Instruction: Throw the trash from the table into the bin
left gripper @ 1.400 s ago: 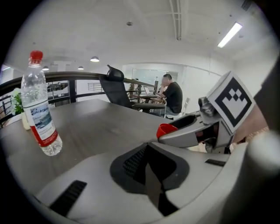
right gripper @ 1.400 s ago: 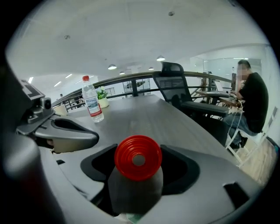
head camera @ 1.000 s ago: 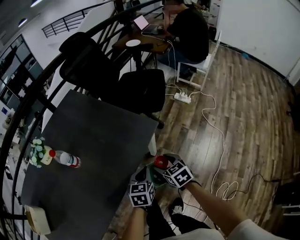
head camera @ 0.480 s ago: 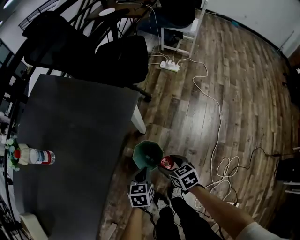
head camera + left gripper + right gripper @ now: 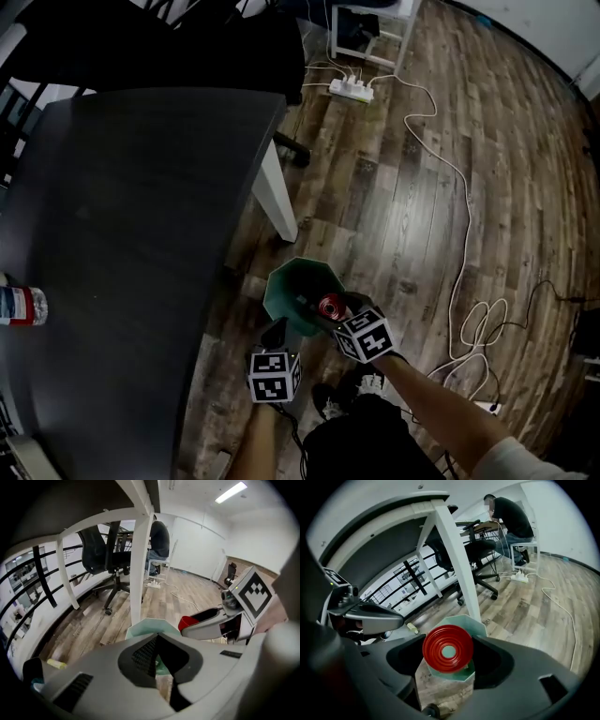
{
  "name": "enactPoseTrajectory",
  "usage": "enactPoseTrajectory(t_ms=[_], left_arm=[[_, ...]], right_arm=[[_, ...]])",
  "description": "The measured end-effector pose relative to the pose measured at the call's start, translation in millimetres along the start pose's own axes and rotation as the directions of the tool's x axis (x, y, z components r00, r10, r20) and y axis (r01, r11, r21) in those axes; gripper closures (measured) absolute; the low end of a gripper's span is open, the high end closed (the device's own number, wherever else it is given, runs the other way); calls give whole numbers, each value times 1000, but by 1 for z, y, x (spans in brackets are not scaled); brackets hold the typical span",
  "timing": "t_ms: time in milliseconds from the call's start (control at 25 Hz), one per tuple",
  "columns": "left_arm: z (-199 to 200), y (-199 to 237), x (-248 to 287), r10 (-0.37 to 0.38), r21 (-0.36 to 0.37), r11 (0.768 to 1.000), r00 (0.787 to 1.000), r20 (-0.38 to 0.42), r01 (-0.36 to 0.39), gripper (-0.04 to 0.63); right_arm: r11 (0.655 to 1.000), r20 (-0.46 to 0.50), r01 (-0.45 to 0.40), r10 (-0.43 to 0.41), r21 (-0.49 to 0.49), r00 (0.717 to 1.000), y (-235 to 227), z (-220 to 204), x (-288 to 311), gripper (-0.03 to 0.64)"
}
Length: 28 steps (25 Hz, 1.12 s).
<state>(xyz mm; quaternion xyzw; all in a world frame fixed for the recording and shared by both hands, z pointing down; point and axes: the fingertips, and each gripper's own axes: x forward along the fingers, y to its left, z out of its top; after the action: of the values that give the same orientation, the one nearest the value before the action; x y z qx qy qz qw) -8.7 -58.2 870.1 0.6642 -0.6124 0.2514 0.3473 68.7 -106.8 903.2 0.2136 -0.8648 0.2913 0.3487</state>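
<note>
Cup (image 5: 447, 648), red, found pinched between wide-set jaws of right gripper (image 5: 449, 645), poised just above mouth of bin (image 5: 281, 281) standing on floor beside desk (image 5: 131, 234) edge; not yet dropped. Left gripper (image 5: 156, 637) pressed together, empty, beside bin. Noted bottle (image 5: 17, 306) lying on desk, far from that edge: judged outstanding. Release into bin judged next; bottle pickup after that.

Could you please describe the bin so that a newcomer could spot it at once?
Start at the dark table and follow its white leg down to the wood floor. The bin stands just beside that leg's foot, below the red item in the right gripper. It is the only green, open-topped tub with an angular rim there.
</note>
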Motion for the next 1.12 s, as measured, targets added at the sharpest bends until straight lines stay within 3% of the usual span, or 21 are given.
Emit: enactPoseTrajectory(t_ms=[80,280,560,920,1120], left_arm=[[-15,-2,26,-28,5,1000,1000,1,28,569],[-38,1,79,-51,-21,998,999,15,52,569],[-37,-3,108,-59,-26,998,998,25,59,569],[-9,-13,36,-36,-26,999,999,10,37,569],[23,-33,-37,-26,-77,997,1000,11,27,569]], right_arm=[[1000,1,-14,14,-15,1000,-7,-11,22,287],[984,-30,-42,37,-174,999,-15,-29,64,286],[974,-39,-50,42,-221,998,-26,-37,88,281],[985,-31,11,-16,-171,999,-12,-12,20,259],[973,-33,76,-85,-220,996,20,18,-58,360]])
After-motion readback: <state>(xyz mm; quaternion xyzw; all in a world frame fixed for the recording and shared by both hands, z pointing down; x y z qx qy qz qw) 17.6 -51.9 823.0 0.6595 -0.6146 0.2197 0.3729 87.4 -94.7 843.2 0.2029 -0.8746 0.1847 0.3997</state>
